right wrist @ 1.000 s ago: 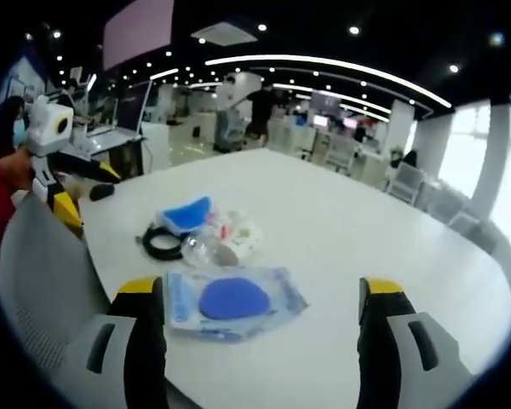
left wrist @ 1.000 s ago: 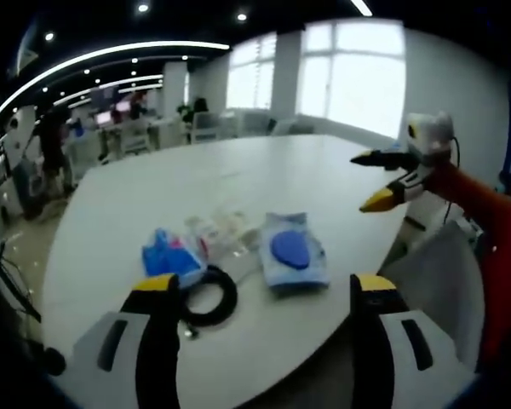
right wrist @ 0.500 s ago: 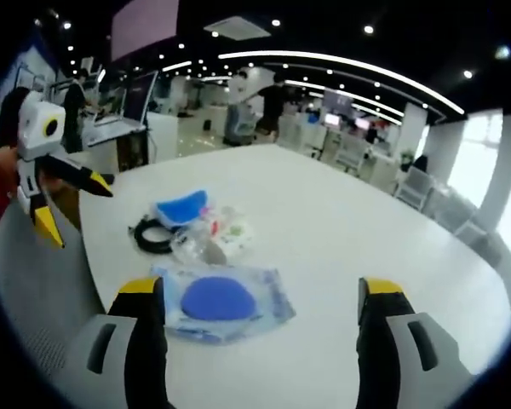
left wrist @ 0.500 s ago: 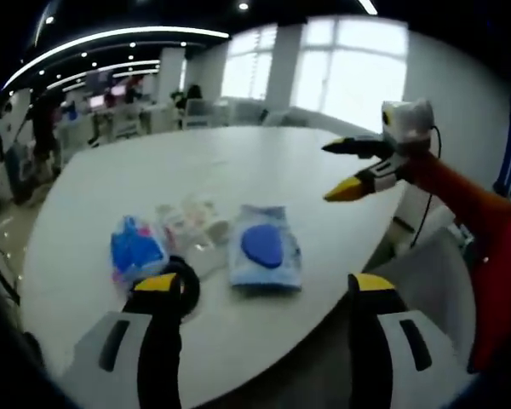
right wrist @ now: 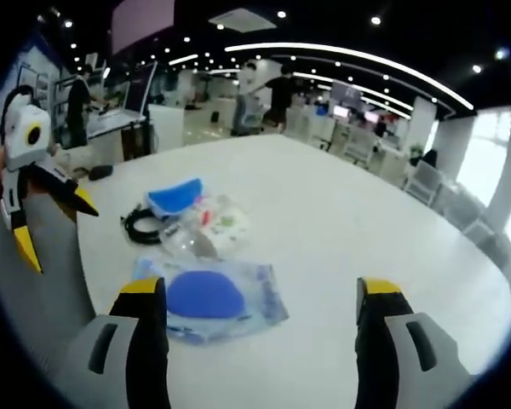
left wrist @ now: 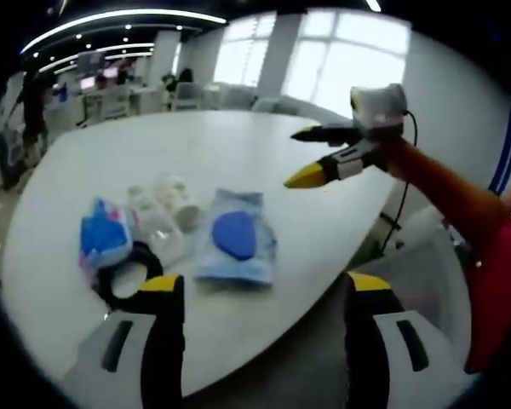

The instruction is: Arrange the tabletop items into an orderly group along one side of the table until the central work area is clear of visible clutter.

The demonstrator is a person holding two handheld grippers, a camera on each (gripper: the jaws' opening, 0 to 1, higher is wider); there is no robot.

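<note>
On the table (right wrist: 341,204), four items cluster near the edge closest to the person. In the right gripper view, the flat pouch (right wrist: 209,298) lies nearest; at its 11 o'clock sits the clear packet (right wrist: 209,232), with the cable coil (right wrist: 142,226) at the packet's 9 o'clock and the folded bag (right wrist: 175,197) at 11 o'clock, touching both.

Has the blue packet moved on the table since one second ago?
No. The blue packet lies beside the clear bag as before; the camera shifted.

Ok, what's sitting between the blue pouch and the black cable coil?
In the right gripper view, a clear packet of small items lies between the blue pouch and black cable coil.
</note>
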